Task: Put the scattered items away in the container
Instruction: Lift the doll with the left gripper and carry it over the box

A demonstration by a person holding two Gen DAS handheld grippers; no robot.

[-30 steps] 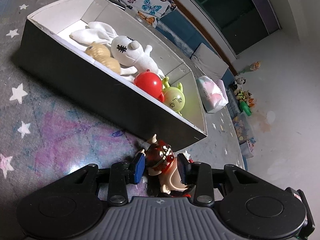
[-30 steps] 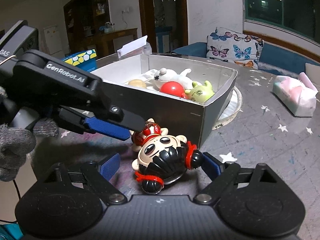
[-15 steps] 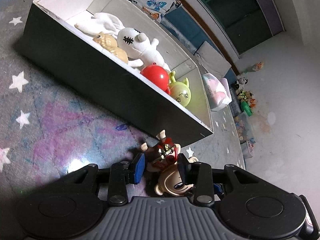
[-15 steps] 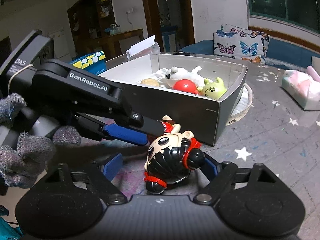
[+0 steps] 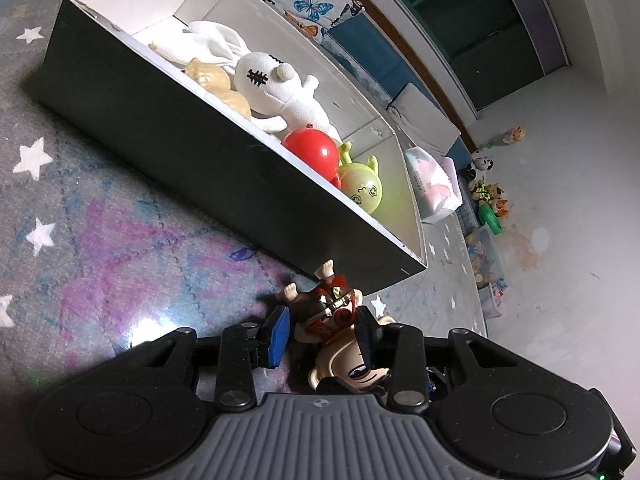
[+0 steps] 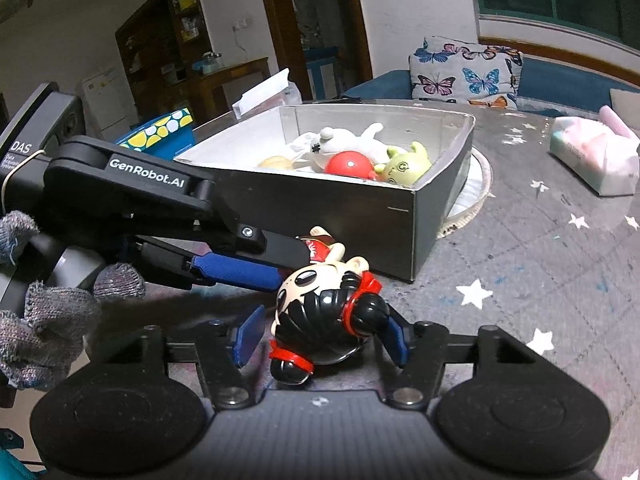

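Observation:
A big-headed doll with black hair and red bands point(image 6: 324, 320) is lifted in front of the box's near corner. My right gripper point(image 6: 320, 338) is shut on its head. My left gripper point(image 5: 322, 334) is shut on its red body point(image 5: 328, 312), feet pointing at the box. The left gripper also shows in the right wrist view point(image 6: 240, 272). The grey box point(image 6: 360, 220) holds a white plush point(image 5: 276, 84), a tan toy point(image 5: 216, 84), a red ball point(image 5: 312, 152) and a green toy point(image 5: 360, 188).
A star-patterned purple-grey mat point(image 5: 100, 232) covers the table. A tissue pack point(image 6: 596, 160) lies at the right. A round white mat point(image 6: 476, 192) sticks out under the box. A butterfly cushion point(image 6: 464, 72) and a blue patterned box point(image 6: 164, 132) stand behind.
Both grippers have lifted the doll off the mat and carried it up toward the box's near corner. The right gripper's jaws have closed in on the head.

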